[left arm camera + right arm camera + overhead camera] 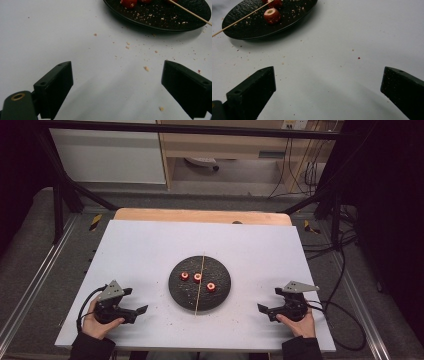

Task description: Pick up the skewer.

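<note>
Both the left claw (136,301) and the right claw (269,300) gape wide and empty on the white table (150,250), flanking the round black plate (180,292) bearing three red cylindrical pieces (198,277) and a thin wooden skewer (200,282).

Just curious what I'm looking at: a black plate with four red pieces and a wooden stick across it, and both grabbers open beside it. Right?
Not quite: the plate holds three red pieces, not four, as the high view shows. The wooden stick does lie across it, with both grabbers open.
</note>
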A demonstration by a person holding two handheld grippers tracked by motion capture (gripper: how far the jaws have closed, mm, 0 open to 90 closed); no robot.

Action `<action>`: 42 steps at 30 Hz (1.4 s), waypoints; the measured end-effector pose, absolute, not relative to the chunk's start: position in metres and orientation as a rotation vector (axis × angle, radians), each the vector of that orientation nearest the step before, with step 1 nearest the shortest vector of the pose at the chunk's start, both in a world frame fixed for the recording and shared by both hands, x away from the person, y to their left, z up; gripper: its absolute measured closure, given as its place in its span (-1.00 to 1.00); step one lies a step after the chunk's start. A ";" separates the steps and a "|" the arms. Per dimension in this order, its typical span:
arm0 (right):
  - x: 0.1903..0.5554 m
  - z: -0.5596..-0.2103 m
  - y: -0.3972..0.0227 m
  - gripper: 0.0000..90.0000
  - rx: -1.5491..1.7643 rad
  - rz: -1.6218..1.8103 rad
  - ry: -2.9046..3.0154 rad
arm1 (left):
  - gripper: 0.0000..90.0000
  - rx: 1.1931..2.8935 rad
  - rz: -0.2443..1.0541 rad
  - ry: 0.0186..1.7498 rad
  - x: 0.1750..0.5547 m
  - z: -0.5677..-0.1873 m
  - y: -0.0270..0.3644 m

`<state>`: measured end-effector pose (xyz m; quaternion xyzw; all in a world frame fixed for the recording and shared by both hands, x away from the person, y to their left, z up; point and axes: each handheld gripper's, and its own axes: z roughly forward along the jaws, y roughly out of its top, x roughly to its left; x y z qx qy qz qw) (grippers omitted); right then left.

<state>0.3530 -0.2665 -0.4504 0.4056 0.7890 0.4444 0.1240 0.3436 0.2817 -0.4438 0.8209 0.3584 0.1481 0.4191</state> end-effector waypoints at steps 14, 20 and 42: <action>0.353 -0.449 -0.267 -0.98 1.204 1.296 2.293 | -0.79 2.068 0.356 0.875 0.341 -0.440 0.272; 0.353 -0.448 -0.267 -0.98 1.202 1.300 2.288 | -0.79 2.073 0.353 0.865 0.341 -0.437 0.268; 0.353 -0.449 -0.265 -0.97 1.196 1.283 2.301 | -0.47 2.115 0.332 0.808 0.346 -0.409 0.217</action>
